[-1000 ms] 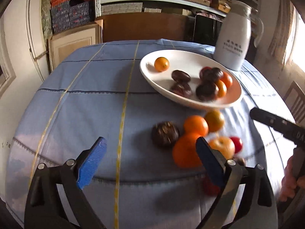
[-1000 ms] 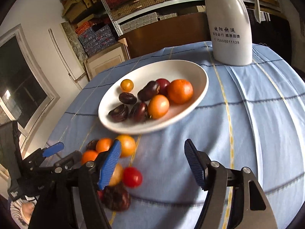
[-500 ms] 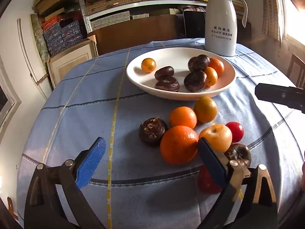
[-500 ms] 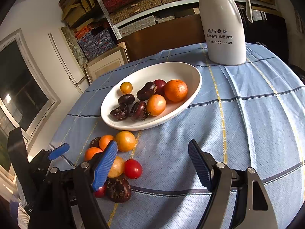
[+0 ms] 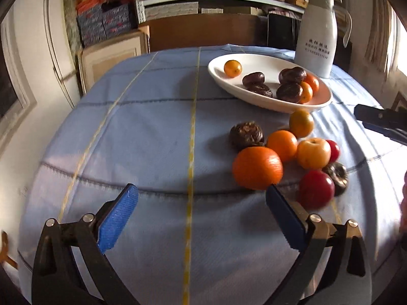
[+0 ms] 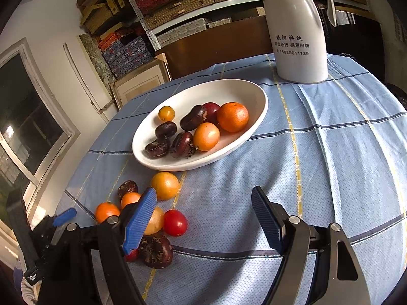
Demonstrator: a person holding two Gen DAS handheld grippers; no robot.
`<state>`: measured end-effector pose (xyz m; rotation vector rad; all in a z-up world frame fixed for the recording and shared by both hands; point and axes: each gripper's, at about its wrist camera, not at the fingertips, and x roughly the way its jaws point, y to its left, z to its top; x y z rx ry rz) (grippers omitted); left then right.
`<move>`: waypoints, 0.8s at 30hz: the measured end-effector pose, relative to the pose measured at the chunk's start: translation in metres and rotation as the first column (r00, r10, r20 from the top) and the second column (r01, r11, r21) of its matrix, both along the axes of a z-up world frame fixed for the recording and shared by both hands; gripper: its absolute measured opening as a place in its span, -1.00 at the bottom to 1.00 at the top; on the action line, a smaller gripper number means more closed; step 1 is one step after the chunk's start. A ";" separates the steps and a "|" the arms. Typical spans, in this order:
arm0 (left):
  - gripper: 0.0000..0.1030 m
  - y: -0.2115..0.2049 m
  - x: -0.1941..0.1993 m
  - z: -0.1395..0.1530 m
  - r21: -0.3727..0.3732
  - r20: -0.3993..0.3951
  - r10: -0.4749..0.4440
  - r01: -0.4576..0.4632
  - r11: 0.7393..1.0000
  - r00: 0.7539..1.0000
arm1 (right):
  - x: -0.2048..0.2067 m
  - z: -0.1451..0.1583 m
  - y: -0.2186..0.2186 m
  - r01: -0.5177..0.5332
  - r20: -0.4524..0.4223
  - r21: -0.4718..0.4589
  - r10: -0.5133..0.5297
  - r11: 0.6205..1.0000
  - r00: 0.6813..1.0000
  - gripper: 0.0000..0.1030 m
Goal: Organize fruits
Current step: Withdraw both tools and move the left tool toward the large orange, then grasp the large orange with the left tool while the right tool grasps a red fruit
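Note:
A white oval bowl (image 5: 318, 103) (image 6: 254, 86) holds several oranges and dark fruits. In front of it loose fruit lies on the blue cloth: a big orange (image 5: 257, 167), a smaller orange (image 5: 281, 145), a yellow apple (image 5: 314, 153), a red tomato (image 5: 316, 192) (image 6: 175, 223), dark wrinkled fruits (image 5: 246, 132) (image 6: 155, 251) and an orange near the bowl (image 6: 164, 185). My left gripper (image 5: 202, 209) is open and empty, just left of the big orange. My right gripper (image 6: 203, 211) is open and empty, right of the pile; its tip shows in the left wrist view (image 5: 381, 122).
A tall white thermos jug (image 5: 318, 39) (image 6: 297, 33) stands behind the bowl. The round table's blue checked cloth (image 5: 152, 132) drops off at the edges. Shelves with boxes (image 6: 165, 7) and a wooden cabinet stand behind.
My left gripper has shifted left and back, so the loose fruit now sits to its right. My right gripper has moved slightly closer to the table; both stay open.

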<state>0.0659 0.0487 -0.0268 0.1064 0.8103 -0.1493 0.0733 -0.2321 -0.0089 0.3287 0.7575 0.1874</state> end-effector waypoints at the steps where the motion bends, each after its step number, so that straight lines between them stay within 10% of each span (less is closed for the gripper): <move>1: 0.92 0.002 -0.003 0.002 -0.019 0.005 -0.006 0.006 1.000 1.000 | -0.001 0.001 0.001 -0.003 0.003 -0.003 0.003 1.000 1.000 0.51; 9: 0.92 -0.027 -0.008 -0.006 0.059 -0.008 -0.112 0.112 0.992 0.994 | -0.001 -0.002 0.006 -0.016 -0.003 -0.022 0.016 1.000 1.000 0.51; 24: 0.41 -0.027 -0.007 -0.015 -0.029 -0.086 -0.172 0.170 0.985 0.981 | 0.000 -0.007 0.014 -0.045 -0.022 -0.042 0.044 0.998 0.999 0.51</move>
